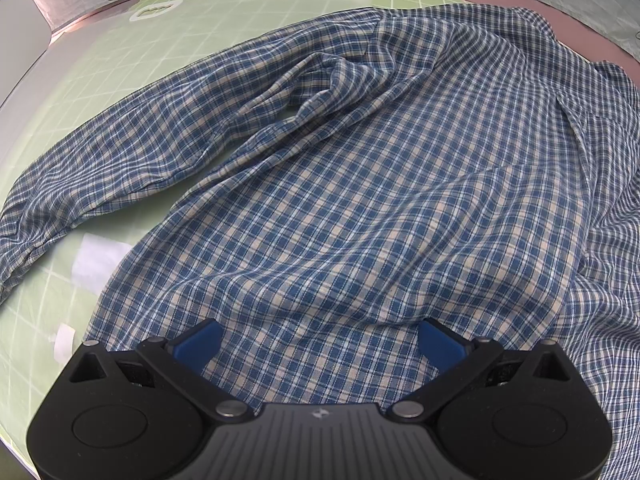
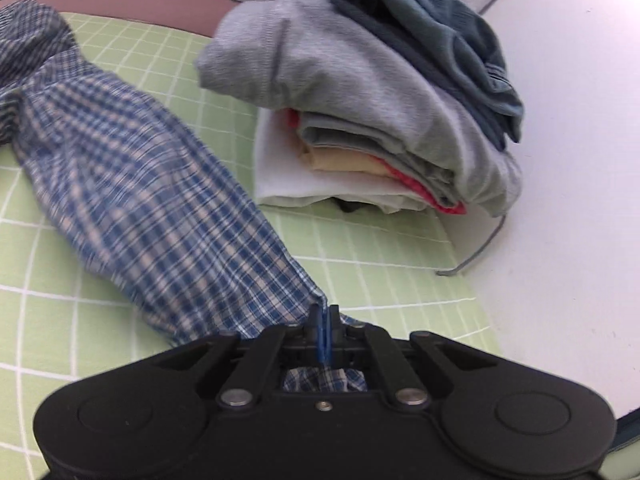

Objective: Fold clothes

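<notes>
- Here we have the shirt (image 1: 360, 184) spread across the mat (image 1: 120, 92), filling the middle and right of the left wrist view, one sleeve (image 1: 120, 152) trailing to the left edge.
- Our left gripper (image 1: 320, 344) sits at the bottom of that view with its fingers (image 1: 198, 346) spread wide over the shirt body, pinching nothing.
- Our right gripper (image 2: 324, 334) sits at the bottom centre of its view with the pads pressed together on the end of the other sleeve (image 2: 160, 208), a bit of cloth bunched behind them.
- That sleeve runs from the pinch to the upper left of the frame and looks lifted and blurred.
- A pile (image 2: 360, 100) of folded clothes lies at the upper right, partly on the mat's edge, near the sleeve but apart from it.
- We judge the cloth light, thin and limp: it should drape and wrinkle and hold no shape of its own.
- We reckon seams, cuffs and hems give the surest hold, since a pinch on a single flat layer could slip.
- For the left gripper, we would take the hem or the side seam.
</notes>
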Motion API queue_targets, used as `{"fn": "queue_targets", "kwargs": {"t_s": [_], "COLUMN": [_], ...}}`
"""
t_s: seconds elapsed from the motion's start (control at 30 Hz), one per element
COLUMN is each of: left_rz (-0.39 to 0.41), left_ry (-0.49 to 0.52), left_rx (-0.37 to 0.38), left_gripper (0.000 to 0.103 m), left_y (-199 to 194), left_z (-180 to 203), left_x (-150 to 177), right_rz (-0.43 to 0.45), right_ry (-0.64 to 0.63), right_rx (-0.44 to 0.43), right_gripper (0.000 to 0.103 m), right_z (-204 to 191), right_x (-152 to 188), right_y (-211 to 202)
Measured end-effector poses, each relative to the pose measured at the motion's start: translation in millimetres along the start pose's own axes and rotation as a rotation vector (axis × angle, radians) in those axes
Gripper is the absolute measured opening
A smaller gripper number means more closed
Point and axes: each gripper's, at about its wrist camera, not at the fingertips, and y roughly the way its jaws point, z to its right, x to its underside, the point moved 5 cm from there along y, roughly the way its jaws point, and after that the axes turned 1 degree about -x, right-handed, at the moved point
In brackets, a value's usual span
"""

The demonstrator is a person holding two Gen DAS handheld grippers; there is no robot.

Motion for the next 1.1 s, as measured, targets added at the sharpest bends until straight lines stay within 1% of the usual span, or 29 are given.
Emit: {"fn": "queue_targets", "kwargs": {"t_s": [0.03,0.1,0.23,0.27,0.3,0.33,0.37,0.4,0.43,0.57,0.63,0.7,0.77,0.93,1.0,1.1], "left_rz": [0.001,0.002,0.002,0.002,0.002,0.002,0.003,0.004,0.004,0.004,0.003,0.003,-0.003,-0.019,0.009,0.065], "left_ry": [-0.001,-0.002,0.001,0.002,0.002,0.005,0.005,0.005,0.006,0.010,0.011,0.011,0.013,0.027,0.025,0.009], "left_rx": [-0.001,-0.001,-0.001,-0.001,0.000,0.000,0.000,0.000,0.000,0.001,0.002,0.002,0.002,-0.010,-0.015,0.017], "left_gripper": [0.103,0.103,0.103,0.103,0.103,0.103,0.103,0.103,0.103,0.103,0.103,0.103,0.103,0.103,0.103,0.103], "left_y": [0,0,0,0,0,0,0,0,0,1,1,1,1,2,-1,-7], "left_z": [0,0,0,0,0,-1,-1,-1,-1,-1,-2,-2,-3,-2,-3,-2], "left_x": [0,0,0,0,0,0,0,0,0,-1,0,0,-1,-13,-27,-61], "right_rz": [-0.006,-0.041,-0.141,-0.162,-0.160,-0.159,-0.153,-0.135,-0.116,-0.051,-0.021,0.008,0.030,0.060,0.070,0.092], "right_ry": [0.012,0.038,0.092,0.106,0.123,0.139,0.159,0.193,0.227,0.363,0.433,0.490,0.493,0.426,0.416,0.401], "right_rx": [0.021,0.033,0.011,0.006,0.007,0.008,0.005,-0.013,-0.030,-0.103,-0.143,-0.185,-0.225,-0.334,-0.387,-0.445], "right_gripper": [0.001,0.001,0.004,0.005,0.009,0.015,0.020,0.029,0.034,0.036,0.042,0.044,0.046,0.047,0.047,0.047], "right_z": [6,11,11,11,11,11,12,11,11,5,2,-3,-15,-60,-78,-103], "right_x": [1,7,21,24,22,21,19,17,14,2,-7,-17,-31,-73,-94,-127], "right_y": [4,15,38,42,41,40,38,34,30,14,6,-2,-9,-15,-18,-20]}}
